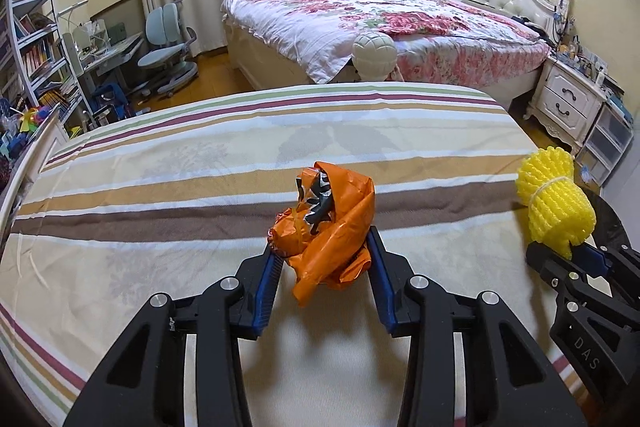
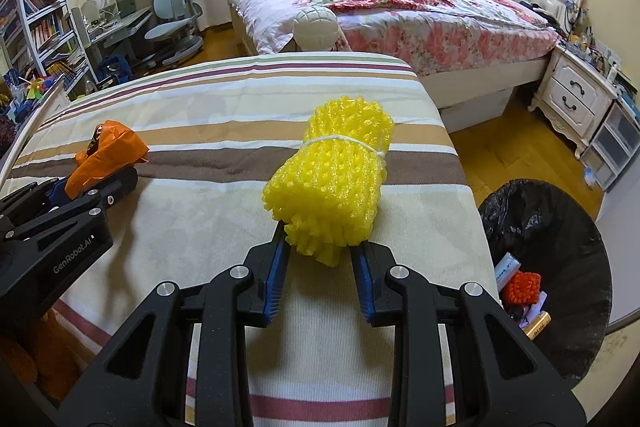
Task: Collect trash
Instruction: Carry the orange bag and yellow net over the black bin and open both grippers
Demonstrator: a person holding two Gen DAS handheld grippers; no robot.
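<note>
A crumpled orange plastic bag (image 1: 328,223) with black print sits between the blue pads of my left gripper (image 1: 322,247), which is shut on it above the striped bedsheet (image 1: 200,187). My right gripper (image 2: 318,239) is shut on a bundle of yellow foam netting (image 2: 336,179) tied with white string. In the left wrist view the yellow netting (image 1: 556,203) and the right gripper (image 1: 568,255) show at the right edge. In the right wrist view the orange bag (image 2: 108,151) and the left gripper (image 2: 80,195) show at the left. A black-lined trash bin (image 2: 552,263) stands on the floor right of the striped bed, with some trash inside.
A second bed with a floral quilt (image 1: 360,15) lies beyond. A white nightstand (image 1: 568,99) stands at the right, a desk chair (image 1: 168,39) and bookshelf (image 1: 36,39) at the left. A white round ornament (image 1: 374,55) sits past the striped bed's far edge.
</note>
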